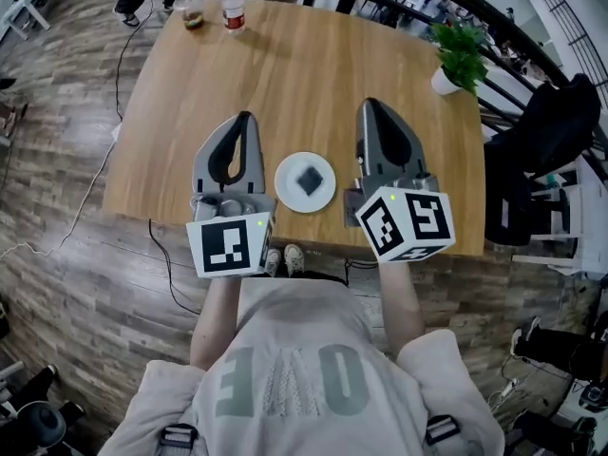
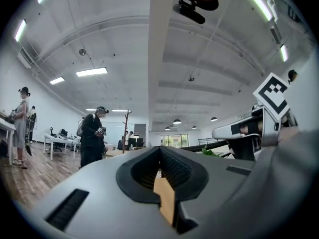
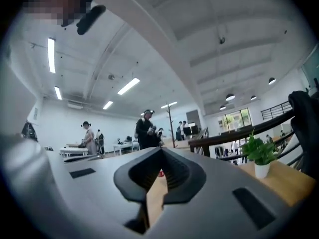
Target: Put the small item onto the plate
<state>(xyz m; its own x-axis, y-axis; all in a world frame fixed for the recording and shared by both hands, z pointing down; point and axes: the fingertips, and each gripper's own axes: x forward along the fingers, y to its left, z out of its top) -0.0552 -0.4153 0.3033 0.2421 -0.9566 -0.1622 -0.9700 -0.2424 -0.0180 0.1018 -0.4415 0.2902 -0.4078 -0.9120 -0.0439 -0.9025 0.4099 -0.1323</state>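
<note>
- Round-cornered light wooden table (image 1: pixel 285 84) fills the middle of the head view, on a grey-brown plank floor (image 1: pixel 76 283).
- Small white round plate (image 1: pixel 288 194) sits at the table's 6 o'clock edge, close in front of the person.
- Small dark grey square item (image 1: pixel 310 180) lies flat on the plate, about at its centre. Neither gripper touches it.
- Left gripper (image 1: pixel 246 117), grey with black pads, is at 9 o'clock of the plate, just beside it, pointing toward 12.
- Its jaws are closed tip to tip in the left gripper view, with nothing between them. Only tabletop shows through the hollow behind the tips.
- Right gripper (image 1: pixel 370 104), the same make, is at 3 o'clock of the plate and also points toward 12.
- Its jaws are pressed together in the right gripper view and hold nothing.
- Both gripper views look level across the room rather than down at the table.
- A black-and-white marker cube rides on each gripper's rear end: left marker cube (image 1: pixel 230 243), right marker cube (image 1: pixel 408 222).
- Clear plastic bottle with a red cap (image 1: pixel 233 6) and clear plastic cup (image 1: pixel 193 10) stand side by side at the table's far edge, 11 o'clock of the plate and well apart from it.
- Green leafy plant in a white pot (image 1: pixel 458 57) stands at the far right corner, 2 o'clock of the plate.
- Standing person in dark clothes (image 2: pixel 92 138) shows in the background of the left gripper view, at 9 o'clock of the jaws.
</note>
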